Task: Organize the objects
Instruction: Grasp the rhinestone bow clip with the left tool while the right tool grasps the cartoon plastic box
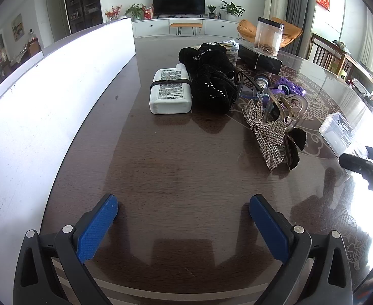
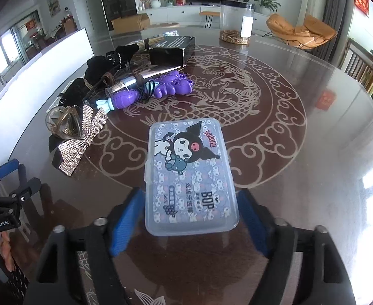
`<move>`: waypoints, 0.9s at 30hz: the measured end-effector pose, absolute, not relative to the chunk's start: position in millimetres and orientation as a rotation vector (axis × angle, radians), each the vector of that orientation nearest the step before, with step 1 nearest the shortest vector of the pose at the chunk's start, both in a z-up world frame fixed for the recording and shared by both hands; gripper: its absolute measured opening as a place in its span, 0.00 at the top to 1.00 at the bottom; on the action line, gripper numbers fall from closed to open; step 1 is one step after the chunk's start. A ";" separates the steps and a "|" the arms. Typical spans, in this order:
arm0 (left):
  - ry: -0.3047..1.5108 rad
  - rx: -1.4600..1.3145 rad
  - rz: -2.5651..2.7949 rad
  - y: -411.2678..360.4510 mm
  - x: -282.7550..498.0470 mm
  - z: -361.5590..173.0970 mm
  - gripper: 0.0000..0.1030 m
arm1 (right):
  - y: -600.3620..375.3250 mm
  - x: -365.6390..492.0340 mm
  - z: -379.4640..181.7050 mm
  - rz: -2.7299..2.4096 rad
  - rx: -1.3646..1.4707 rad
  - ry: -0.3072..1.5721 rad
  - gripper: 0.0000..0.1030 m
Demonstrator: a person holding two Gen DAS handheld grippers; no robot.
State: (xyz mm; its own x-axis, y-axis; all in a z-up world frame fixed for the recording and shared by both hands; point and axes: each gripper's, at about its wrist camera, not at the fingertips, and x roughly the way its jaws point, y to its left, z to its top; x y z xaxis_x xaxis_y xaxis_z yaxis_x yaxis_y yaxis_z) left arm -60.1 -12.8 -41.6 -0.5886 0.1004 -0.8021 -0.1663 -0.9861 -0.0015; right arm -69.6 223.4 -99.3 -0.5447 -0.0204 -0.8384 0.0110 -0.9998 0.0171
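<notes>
The right hand-held gripper [image 2: 190, 212] has its blue pads either side of the near end of a translucent cartoon-printed box [image 2: 190, 175] lying flat on the counter [image 2: 301, 132]; whether the pads touch it is unclear. The left hand-held gripper [image 1: 184, 214] hovers wide apart and empty, short of the white bottle [image 1: 170, 91].

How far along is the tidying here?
Nothing looks sorted yet. In hand: the right gripper has its fingers on either side of the cartoon plastic box, not clearly squeezing it. The left gripper is open over bare table. Left: the white bottle, black cloth and rhinestone bow lie jumbled.
</notes>
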 end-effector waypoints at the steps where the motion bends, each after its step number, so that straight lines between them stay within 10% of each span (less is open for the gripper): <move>1: 0.110 -1.342 2.672 -12.8 -60.4 -41.5 0.00 | 220.5 -69.2 -100.6 -2.748 1.479 -0.009 0.18; 27: 0.129 -1.138 2.528 38.8 -55.4 -20.2 0.00 | 210.5 -65.8 -111.8 -2.771 1.440 0.037 0.00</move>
